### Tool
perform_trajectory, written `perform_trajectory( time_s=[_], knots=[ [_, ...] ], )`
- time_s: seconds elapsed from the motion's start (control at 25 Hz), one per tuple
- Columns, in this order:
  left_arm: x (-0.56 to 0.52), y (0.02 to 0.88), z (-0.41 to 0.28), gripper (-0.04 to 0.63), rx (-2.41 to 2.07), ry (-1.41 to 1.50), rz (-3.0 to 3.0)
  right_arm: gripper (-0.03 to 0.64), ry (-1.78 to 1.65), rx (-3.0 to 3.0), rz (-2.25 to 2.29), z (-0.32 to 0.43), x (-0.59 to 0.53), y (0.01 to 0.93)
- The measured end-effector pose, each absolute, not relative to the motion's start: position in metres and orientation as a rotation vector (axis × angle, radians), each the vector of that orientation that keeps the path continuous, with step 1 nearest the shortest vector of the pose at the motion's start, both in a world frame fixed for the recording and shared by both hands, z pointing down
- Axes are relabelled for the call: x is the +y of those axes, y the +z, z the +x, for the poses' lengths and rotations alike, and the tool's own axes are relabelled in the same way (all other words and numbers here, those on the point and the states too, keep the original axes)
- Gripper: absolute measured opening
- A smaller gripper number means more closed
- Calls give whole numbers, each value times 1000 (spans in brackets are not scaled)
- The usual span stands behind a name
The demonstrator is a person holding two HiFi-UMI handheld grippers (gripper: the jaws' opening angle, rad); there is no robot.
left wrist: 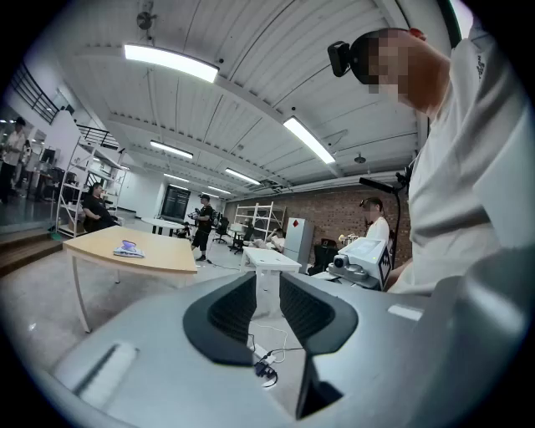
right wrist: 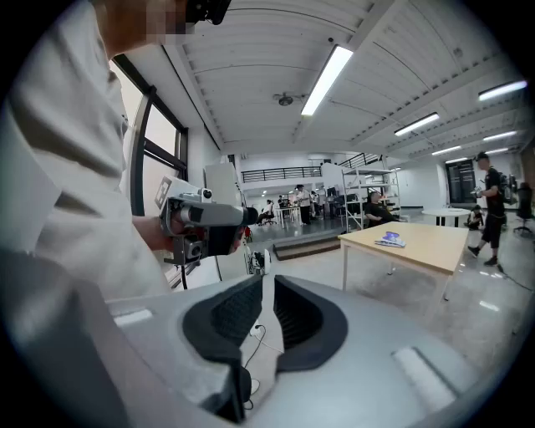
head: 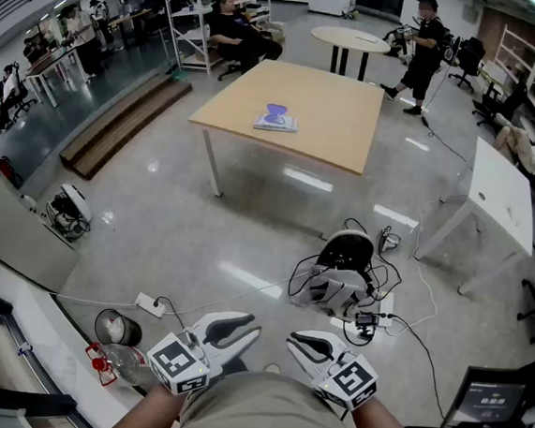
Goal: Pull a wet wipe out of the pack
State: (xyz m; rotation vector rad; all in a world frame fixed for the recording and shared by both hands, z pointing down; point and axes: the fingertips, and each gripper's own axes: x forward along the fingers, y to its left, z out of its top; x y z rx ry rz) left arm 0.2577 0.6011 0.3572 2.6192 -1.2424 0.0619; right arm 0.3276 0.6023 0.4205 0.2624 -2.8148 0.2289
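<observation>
L gripper (head: 228, 330), R gripper (head: 310, 342): jaws slightly apart, empty. Pack (head: 276, 119) far off on desk (head: 337, 130); floor cables (head: 377, 315) cd trip approach.

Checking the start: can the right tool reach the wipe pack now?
Likely not: the right tool sits at the waist; the wipe pack lies on a table across the floor.

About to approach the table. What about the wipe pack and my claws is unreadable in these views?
- Wet wipe pack on the table: far off and tiny in all three views. Whether its flap is open, or a wipe sticks out, cannot be told.
- Left claw and right claw: in the head view their handles and the hands are hidden by the person's torso and cut off by the bottom edge.
</observation>
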Motion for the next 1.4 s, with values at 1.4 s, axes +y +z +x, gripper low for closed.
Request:
perform_trajectory(
  time_s=[1.4],
  knots=[
    [482, 387, 175, 5, -1291, 118, 2553, 34, 289, -2748, 283, 253, 487, 454]
  ],
)
